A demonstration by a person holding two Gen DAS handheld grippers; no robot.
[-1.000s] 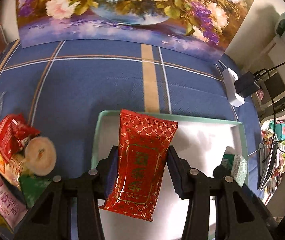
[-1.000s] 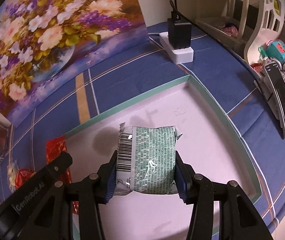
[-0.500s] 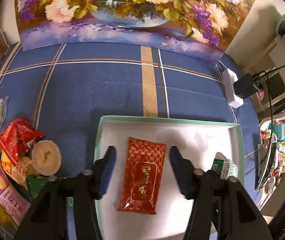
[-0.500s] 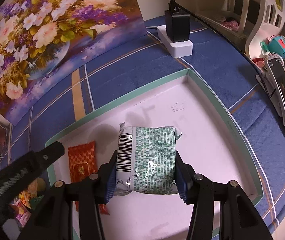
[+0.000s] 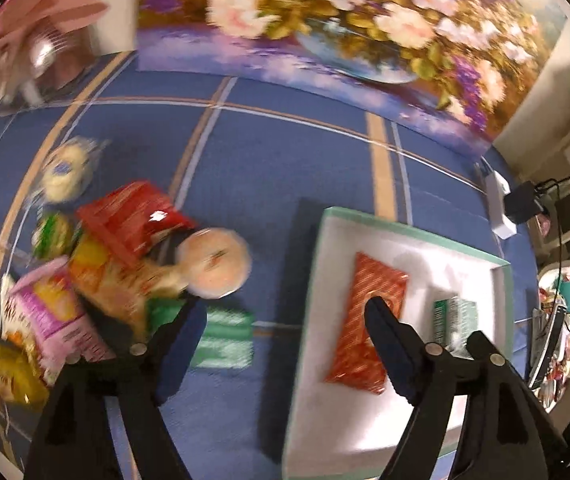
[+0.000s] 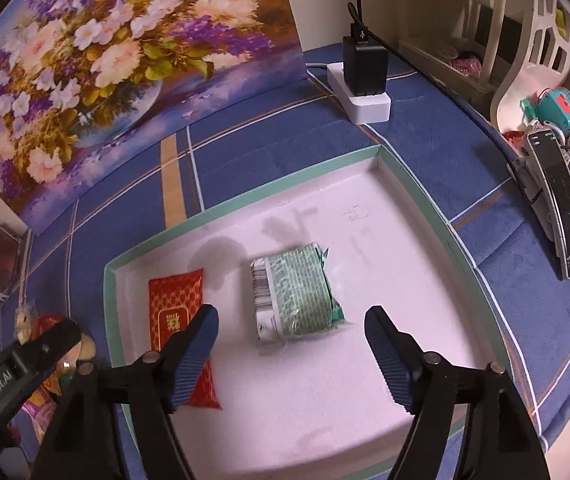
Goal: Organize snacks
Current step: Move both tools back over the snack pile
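A white tray with a green rim [image 6: 245, 204] [image 5: 405, 232] lies on the blue cloth. In it lie a red gold-patterned packet [image 6: 177, 304] [image 5: 369, 320] and a green-and-white packet [image 6: 295, 292] [image 5: 455, 316]. My right gripper [image 6: 291, 336] is open and empty, just above and behind the green packet. My left gripper [image 5: 285, 320] is open and empty, over the cloth between the tray's left edge and a pile of snacks [image 5: 117, 264]. The pile holds a red bag [image 5: 133, 220], a round bun [image 5: 215, 262], a pink packet [image 5: 53, 320] and a green packet [image 5: 225, 338].
A flower painting [image 6: 97, 52] stands along the back of the table. A white power strip with a black charger [image 6: 365, 76] sits behind the tray. A phone on a stand [image 6: 561, 200] and small clutter are at the right edge. A pink gift box [image 5: 33, 28] is far left.
My right gripper opened and let the green-and-white packet down into the tray. My left gripper, open since it dropped the red packet, swung left toward the snack pile.
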